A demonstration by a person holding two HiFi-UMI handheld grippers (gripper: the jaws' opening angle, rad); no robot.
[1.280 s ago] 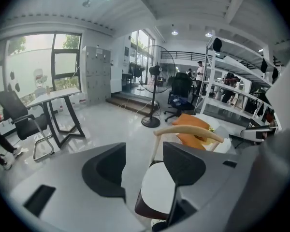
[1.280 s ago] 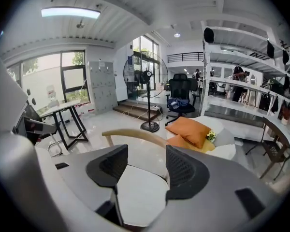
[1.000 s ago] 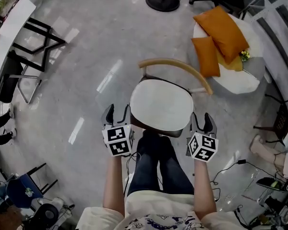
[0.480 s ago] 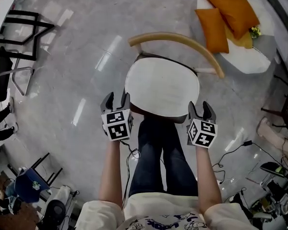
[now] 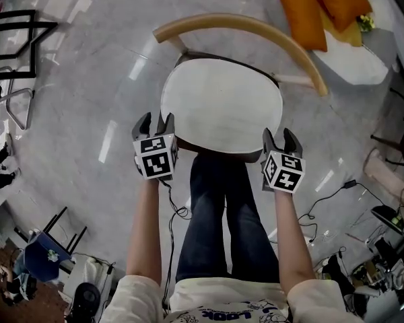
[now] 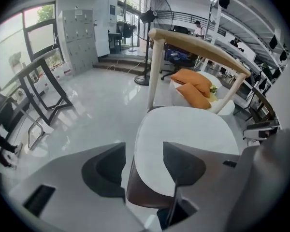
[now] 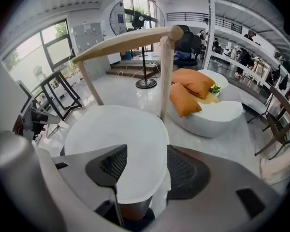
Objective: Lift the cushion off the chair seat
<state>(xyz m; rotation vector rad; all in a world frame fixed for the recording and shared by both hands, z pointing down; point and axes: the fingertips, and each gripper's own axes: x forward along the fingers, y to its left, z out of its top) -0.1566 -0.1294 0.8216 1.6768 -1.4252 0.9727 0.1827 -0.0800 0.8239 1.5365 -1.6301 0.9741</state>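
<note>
A round white cushion point(image 5: 222, 103) lies flat on the dark seat of a chair with a curved wooden backrest point(image 5: 242, 29). My left gripper point(image 5: 155, 125) stands open at the cushion's near-left edge, my right gripper point(image 5: 281, 140) open at its near-right edge. In the left gripper view the cushion's point(image 6: 183, 144) left rim and the brown seat point(image 6: 145, 197) show between the spread jaws. In the right gripper view the cushion's point(image 7: 116, 134) right rim lies between the open jaws, with the backrest point(image 7: 130, 42) beyond. Neither gripper's pads press on the cushion.
A white round pouf point(image 5: 357, 56) with orange pillows point(image 5: 303, 15) stands behind the chair at the right. Black folding frames point(image 5: 13, 52) stand at the left. Cables point(image 5: 330, 187) trail on the glossy floor at the right. The person's legs point(image 5: 219, 214) are just before the seat.
Both grippers have come down and closer to the chair, from beside the seat's front corners to the cushion's near edge. The chair looks larger in the head view. The jaws stay open.
</note>
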